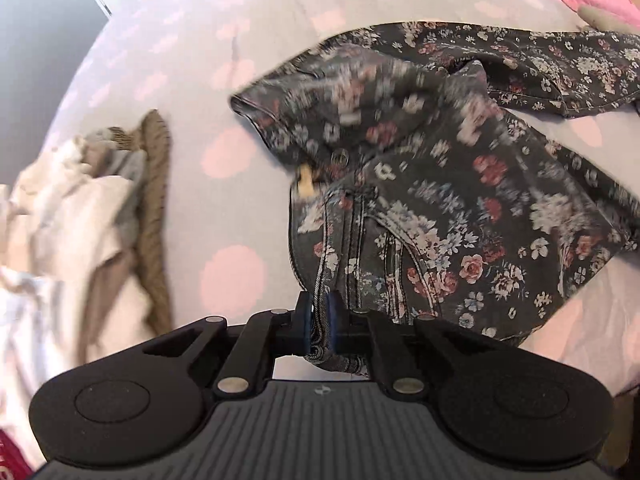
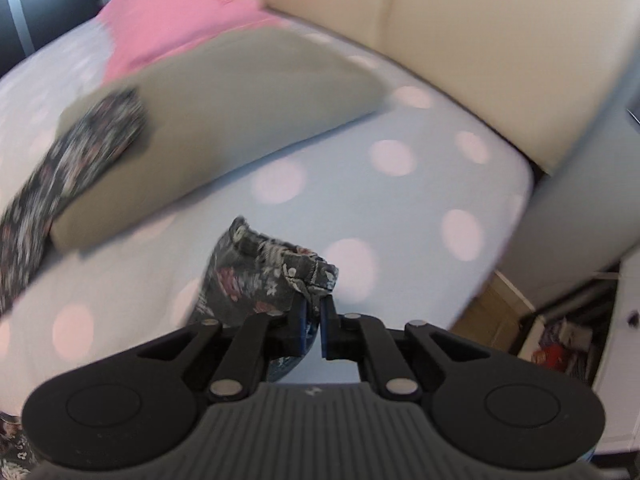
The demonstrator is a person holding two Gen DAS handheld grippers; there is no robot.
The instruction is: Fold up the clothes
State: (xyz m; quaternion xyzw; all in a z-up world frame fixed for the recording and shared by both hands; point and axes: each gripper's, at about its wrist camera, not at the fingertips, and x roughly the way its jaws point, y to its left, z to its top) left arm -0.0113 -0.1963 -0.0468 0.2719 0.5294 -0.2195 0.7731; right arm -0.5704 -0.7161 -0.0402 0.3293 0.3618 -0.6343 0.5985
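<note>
Floral dark denim jeans (image 1: 440,200) are pinched at the waistband by both tongs: left tongs (image 1: 319,312) clamped near the fly seam, right tongs (image 2: 314,312) shut on a waistband corner (image 2: 280,272). Rest of them sprawls on the polka-dot bed sheet (image 1: 180,60), one leg over a grey pillow (image 2: 240,112). Looks like thick-ish but floppy fabric, so I'd grip seams, they won't slip.

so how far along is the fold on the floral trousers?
Early. Nothing looks folded yet: the floral trousers lie rumpled on the spotted bedsheet, one leg trailing toward the grey pillow. In hand: the left gripper is shut on the waistband by the fly, and the right gripper is shut on another edge of them. Left: the whole fold, plus the heap of pale clothes beside them.
</note>
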